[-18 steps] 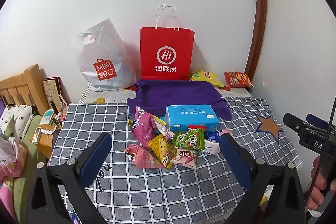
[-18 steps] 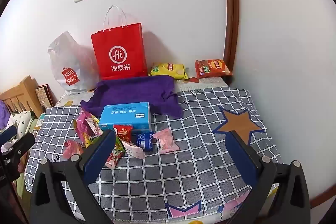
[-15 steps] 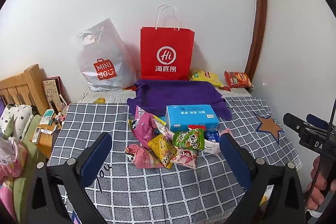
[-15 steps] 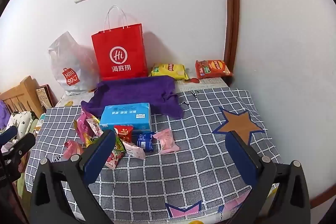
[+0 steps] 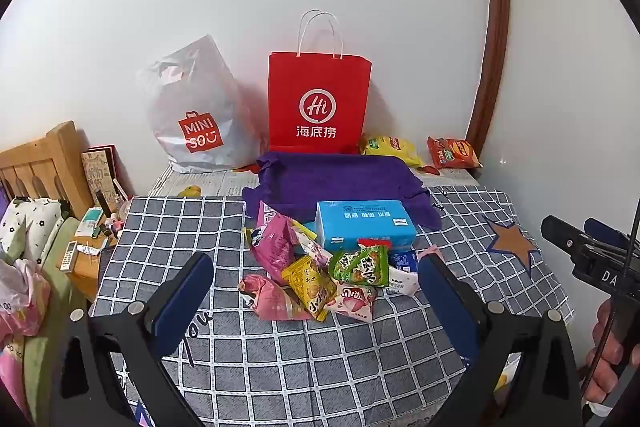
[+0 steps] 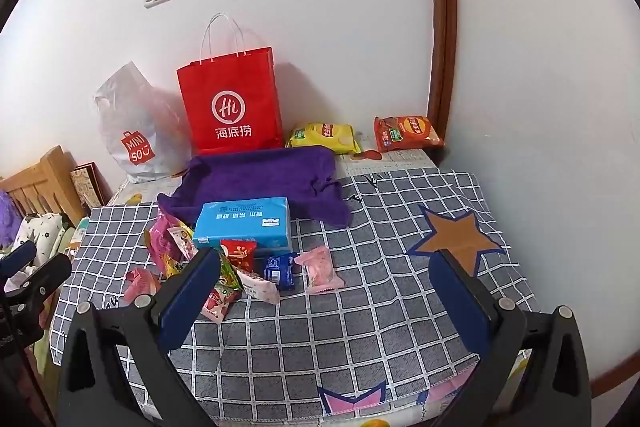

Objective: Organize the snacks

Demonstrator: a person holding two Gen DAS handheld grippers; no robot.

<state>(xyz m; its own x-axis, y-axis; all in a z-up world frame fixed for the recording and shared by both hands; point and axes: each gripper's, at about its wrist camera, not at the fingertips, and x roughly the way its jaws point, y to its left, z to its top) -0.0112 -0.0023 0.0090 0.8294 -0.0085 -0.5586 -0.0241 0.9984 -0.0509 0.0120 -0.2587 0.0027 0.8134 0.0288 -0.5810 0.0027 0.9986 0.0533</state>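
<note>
A heap of small snack packets lies mid-table on the checked cloth (image 5: 280,367): a pink bag (image 5: 274,247), a yellow packet (image 5: 310,287), a green packet (image 5: 362,265), and in the right wrist view a blue packet (image 6: 280,270) and a pink packet (image 6: 322,269). A blue tissue pack (image 5: 366,225) lies just behind them. My left gripper (image 5: 316,277) is open and empty, above the near side of the heap. My right gripper (image 6: 326,273) is open and empty, held above the table's near right part. It also shows at the left wrist view's right edge (image 5: 592,255).
A purple cloth (image 5: 336,179), a red paper bag (image 5: 318,103) and a white Miniso bag (image 5: 196,119) stand at the back by the wall. Two crisp bags (image 6: 324,137) (image 6: 406,133) lie back right. A wooden bed frame (image 5: 44,163) and bedside clutter are at left.
</note>
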